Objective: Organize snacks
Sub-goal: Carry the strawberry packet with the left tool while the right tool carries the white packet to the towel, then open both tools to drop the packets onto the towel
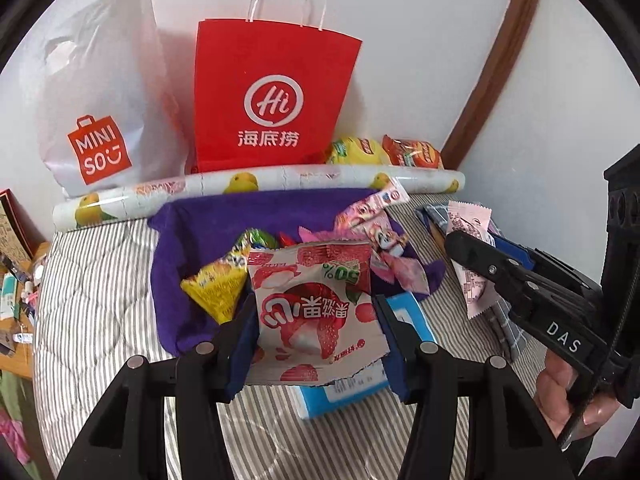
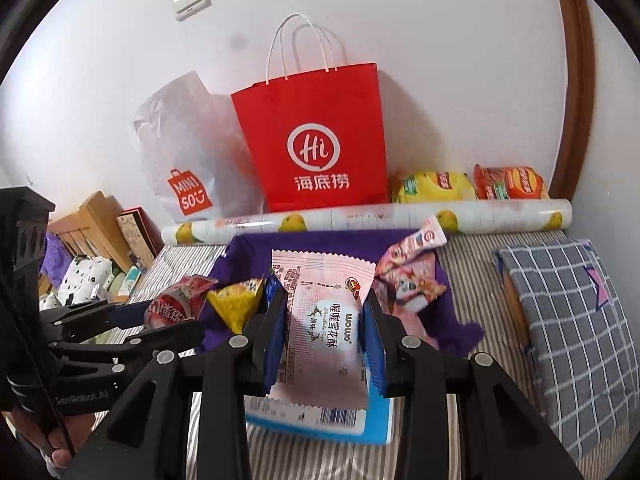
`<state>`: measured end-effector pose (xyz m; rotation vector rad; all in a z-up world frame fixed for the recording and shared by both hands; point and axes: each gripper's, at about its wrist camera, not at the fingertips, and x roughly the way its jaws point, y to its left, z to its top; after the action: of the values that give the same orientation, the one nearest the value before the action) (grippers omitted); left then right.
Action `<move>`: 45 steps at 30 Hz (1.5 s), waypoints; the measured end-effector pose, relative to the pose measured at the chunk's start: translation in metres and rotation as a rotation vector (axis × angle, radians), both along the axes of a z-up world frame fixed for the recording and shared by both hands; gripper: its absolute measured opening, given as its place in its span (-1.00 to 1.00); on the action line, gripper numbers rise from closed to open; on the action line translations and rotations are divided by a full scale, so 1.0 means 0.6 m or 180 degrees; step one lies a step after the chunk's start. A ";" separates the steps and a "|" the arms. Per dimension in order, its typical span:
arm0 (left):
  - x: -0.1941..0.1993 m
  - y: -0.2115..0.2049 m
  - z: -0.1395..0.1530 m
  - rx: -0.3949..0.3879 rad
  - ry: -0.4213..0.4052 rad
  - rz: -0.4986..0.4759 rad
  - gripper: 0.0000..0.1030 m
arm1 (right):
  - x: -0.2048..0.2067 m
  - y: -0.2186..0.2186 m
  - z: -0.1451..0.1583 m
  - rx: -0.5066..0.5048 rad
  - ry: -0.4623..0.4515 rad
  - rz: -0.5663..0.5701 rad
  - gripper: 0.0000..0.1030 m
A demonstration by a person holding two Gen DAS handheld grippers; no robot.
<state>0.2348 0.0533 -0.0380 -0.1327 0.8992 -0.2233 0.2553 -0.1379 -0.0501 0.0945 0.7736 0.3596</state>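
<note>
Above the striped bed, we hold two snack packets at once. Our left gripper is clamped on a lychee jelly packet, its blue pads pressing both side edges, the packet upright and printed side facing the camera. Our right gripper grips a pale pink snowflake-crisp packet the same way, seen in the left view as a slim pink wrapper pinched in black fingers. Both packets hang over the near edge of a purple cloth spread across the middle of the bed. On that cloth lie a yellow triangular snack, a green-wrapped sweet and a cluster of pink cartoon wrappers. A blue-and-white box rests on the bed beneath the grippers. Along the far edge of the bed, against the wall, lies a roll of fruit-printed paper; behind it stand a red paper bag and a white plastic bag, with a yellow packet and an orange packet toward the far right corner. A grey checked pillow lies at the bed's right edge.
</note>
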 end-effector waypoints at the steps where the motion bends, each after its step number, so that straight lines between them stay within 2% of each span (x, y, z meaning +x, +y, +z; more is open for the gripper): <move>1: 0.009 0.002 0.002 0.0001 -0.0009 0.0013 0.02 | 0.008 0.000 0.000 0.0011 -0.0001 0.0005 -0.30; 11: 0.083 0.027 0.017 -0.0027 -0.0091 0.0132 0.02 | 0.098 0.020 0.012 -0.0071 -0.0095 0.0108 -0.30; 16: 0.120 0.038 0.010 -0.0026 -0.0048 0.0182 0.02 | 0.139 0.030 -0.002 -0.0025 -0.0054 0.0146 -0.30; 21: 0.156 0.048 -0.008 0.0089 0.0032 0.0246 0.02 | 0.179 0.054 -0.018 -0.0051 0.0050 0.0302 -0.30; 30: 0.201 0.069 -0.052 0.0086 0.0165 0.0309 0.02 | 0.223 0.071 -0.052 -0.0169 0.0149 0.0442 -0.30; 39: 0.232 0.055 -0.077 0.0072 0.0231 0.0251 0.02 | 0.248 0.070 -0.088 -0.0253 0.0260 0.0464 -0.30; 45: 0.241 0.045 -0.098 0.0119 0.0346 0.0234 0.02 | 0.265 0.071 -0.124 -0.0477 0.0546 0.0648 -0.30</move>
<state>0.3794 0.0801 -0.0966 -0.1441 1.0043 -0.1316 0.4143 -0.0950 -0.1245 -0.0964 0.9807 0.4894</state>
